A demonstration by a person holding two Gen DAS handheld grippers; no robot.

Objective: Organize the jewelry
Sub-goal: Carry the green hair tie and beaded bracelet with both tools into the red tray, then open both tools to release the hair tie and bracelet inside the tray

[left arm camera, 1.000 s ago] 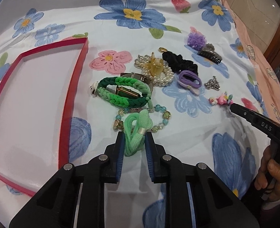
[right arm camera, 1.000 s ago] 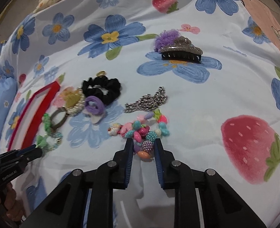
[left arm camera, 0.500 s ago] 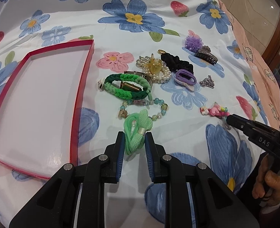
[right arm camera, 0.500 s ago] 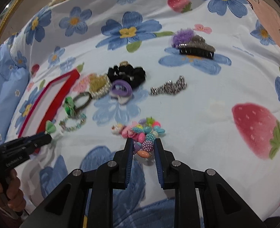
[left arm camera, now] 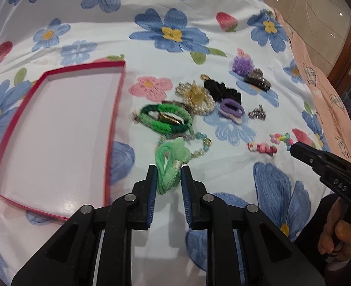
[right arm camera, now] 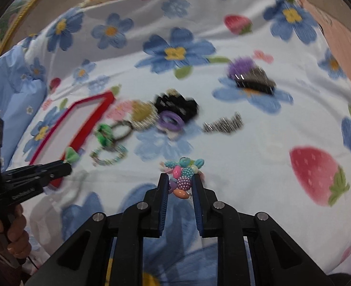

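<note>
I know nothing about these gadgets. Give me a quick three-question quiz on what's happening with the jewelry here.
1. True or false: the red-rimmed shallow tray already holds jewelry.
2. What does the left gripper clamp? A) black scrunchie B) light green cord hair tie C) pearl bracelet
3. Fill in: the right gripper grips a ____ colourful bracelet.

Key: 1 false, the tray's floor is bare; 2 B; 3 beaded.
</note>
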